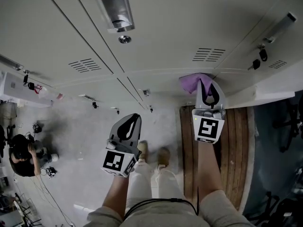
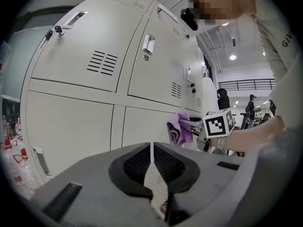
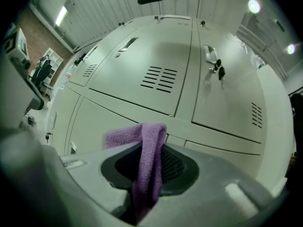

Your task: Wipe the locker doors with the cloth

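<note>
Cloth (image 3: 147, 164), purple, was clamped between the jaws of the right claw (image 1: 208, 85) and held close to the locker doors (image 1: 165, 37), at the seam between two rows. The left claw (image 2: 151, 148) was kept farther from the doors, its jaws drawn together on nothing.

The locker doors (image 1: 189, 27) are finished as smooth, matt, pale grey painted sheet metal. The recessed handle (image 1: 117, 8) is bright, glossy metal. The cloth (image 3: 150, 141) is purple terry fabric with a rough nap. The left gripper (image 2: 151, 161) and right gripper (image 3: 150, 171) are moulded in matt grey plastic; the inner jaw faces are lined with black, finely ribbed pads (image 2: 168, 163). The marker cube (image 1: 209, 129) is printed matt black on white. The floor (image 1: 80, 126) is smooth, pale and faintly glossy. The planking (image 1: 236, 141) along its right edge is brown, grained wood.
</note>
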Motion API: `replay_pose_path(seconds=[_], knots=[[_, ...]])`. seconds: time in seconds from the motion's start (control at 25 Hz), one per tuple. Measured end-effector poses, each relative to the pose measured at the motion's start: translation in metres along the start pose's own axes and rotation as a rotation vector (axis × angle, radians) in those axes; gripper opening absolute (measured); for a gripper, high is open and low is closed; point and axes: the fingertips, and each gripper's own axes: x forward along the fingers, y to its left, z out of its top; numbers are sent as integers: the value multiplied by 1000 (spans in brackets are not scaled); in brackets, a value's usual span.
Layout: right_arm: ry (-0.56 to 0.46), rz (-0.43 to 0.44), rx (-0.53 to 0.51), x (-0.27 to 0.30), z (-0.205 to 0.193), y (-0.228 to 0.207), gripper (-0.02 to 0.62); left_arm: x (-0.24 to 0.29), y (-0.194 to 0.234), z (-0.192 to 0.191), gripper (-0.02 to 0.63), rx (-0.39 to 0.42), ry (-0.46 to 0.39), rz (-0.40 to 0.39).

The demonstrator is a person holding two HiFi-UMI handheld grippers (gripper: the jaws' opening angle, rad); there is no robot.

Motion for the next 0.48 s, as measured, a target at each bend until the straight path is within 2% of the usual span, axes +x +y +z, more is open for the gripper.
replay_pose_path(seconds=[0.28,0.36,0.48], knots=[[-15,-54,53,-7,-10,-22,71,-6,-2,0,18,-4,10,42],[-50,-40,65,-13,-7,-14,69,-9,-1,-5,18,10,0,31],[-74,35,72,-20,-1,24,69,-15,5,-9,18,4,1,36]])
